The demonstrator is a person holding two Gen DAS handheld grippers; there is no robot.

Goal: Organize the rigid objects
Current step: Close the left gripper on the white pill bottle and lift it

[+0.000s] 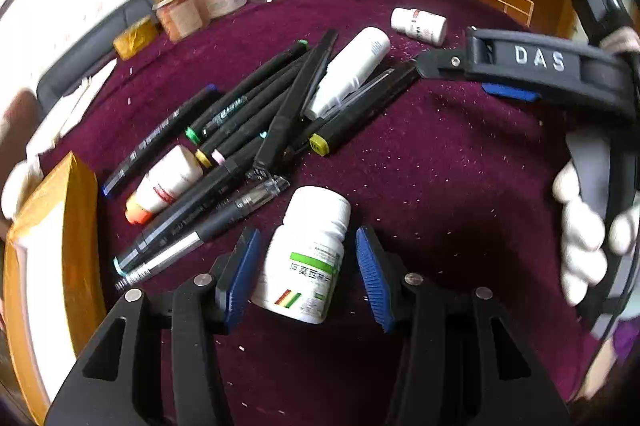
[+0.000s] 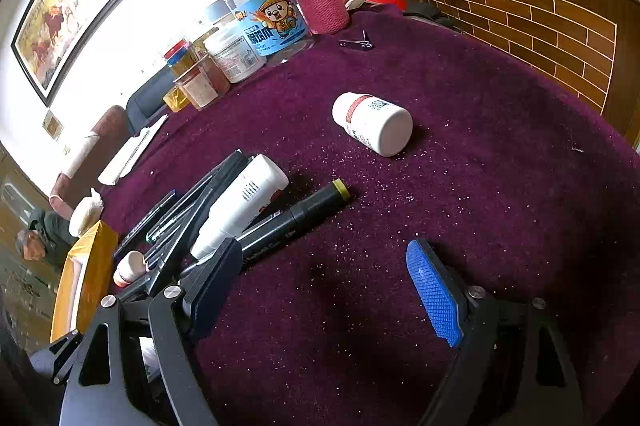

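Five white bottles point(image 1: 306, 258) lie among pens; left tool point(image 1: 306, 274) and right tool point(image 2: 324, 290) gape.

White green-labelled bottle point(image 1: 308, 258) lies bottom centre; black pens point(image 1: 240, 130) piled at centre-left; small white bottle point(image 2: 372, 124) lies centre.

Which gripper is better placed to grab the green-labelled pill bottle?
Left. The left gripper is open with the green-labelled pill bottle lying between its blue pads. The right gripper is open over bare purple cloth, beside the markers.
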